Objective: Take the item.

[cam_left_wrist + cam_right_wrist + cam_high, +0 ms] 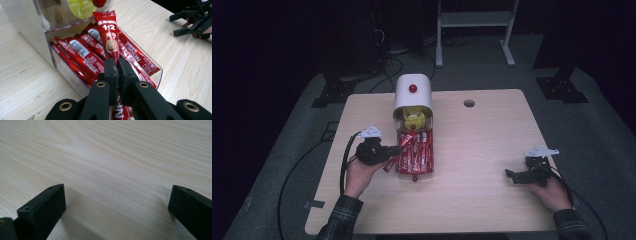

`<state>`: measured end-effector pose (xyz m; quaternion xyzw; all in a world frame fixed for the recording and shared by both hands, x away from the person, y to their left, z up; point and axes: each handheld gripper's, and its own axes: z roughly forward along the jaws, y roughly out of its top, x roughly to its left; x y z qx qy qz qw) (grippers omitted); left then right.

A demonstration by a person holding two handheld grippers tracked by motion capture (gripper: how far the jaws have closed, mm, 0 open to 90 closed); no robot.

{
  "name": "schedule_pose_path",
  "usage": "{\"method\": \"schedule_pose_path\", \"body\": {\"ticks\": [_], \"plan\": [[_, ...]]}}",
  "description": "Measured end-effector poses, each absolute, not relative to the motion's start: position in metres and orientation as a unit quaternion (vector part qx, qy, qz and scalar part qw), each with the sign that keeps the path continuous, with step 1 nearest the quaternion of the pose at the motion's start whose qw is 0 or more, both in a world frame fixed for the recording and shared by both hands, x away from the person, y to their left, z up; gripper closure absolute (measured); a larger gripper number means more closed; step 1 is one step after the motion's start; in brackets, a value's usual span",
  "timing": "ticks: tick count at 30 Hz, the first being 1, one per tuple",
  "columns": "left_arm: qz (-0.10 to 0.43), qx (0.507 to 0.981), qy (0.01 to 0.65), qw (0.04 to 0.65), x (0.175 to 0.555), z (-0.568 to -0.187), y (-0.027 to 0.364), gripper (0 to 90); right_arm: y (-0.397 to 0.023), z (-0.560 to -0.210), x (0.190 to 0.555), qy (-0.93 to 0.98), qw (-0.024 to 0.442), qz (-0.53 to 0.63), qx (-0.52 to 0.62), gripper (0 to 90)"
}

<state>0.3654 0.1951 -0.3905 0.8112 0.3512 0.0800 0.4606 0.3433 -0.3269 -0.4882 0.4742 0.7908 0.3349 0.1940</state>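
Red foil marks the stick sachet (109, 35) you have pinched in your left claw (396, 149): in the left gripper view the two black jaws press together on its lower part, and the sachet stands nearly upright between them, printed face toward the camera. From the high view, that claw sits at the left edge of the clear tray (430, 167), with your left hand (359, 172) low on the bench (482, 140) behind it. The held sachet rises over the other red sachets (85, 53), which lie side by side, slanted, in the tray. Behind the tray stands the white dispenser (412, 92) with a red knob (413, 88) on its rounded top and a yellow part (414, 119) inside its clear front. Further right, a small round hole (469, 103) shows in the bench top. At the far right, your right claw (513, 176) rests near the bench's edge, well apart from the tray; the right gripper view shows its jaws spread wide with bare wood between them, grasping nothing.
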Motion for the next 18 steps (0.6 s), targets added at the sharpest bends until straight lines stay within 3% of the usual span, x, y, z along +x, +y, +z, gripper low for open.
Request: {"method": "schedule_pose_path", "body": {"ticks": [18], "plan": [[0.093,0.797,0.372,0.467,0.365,-0.388,0.219,86.6,-0.327,-0.488,0.343,0.791,0.194,0.335,0.474,0.4]]}}
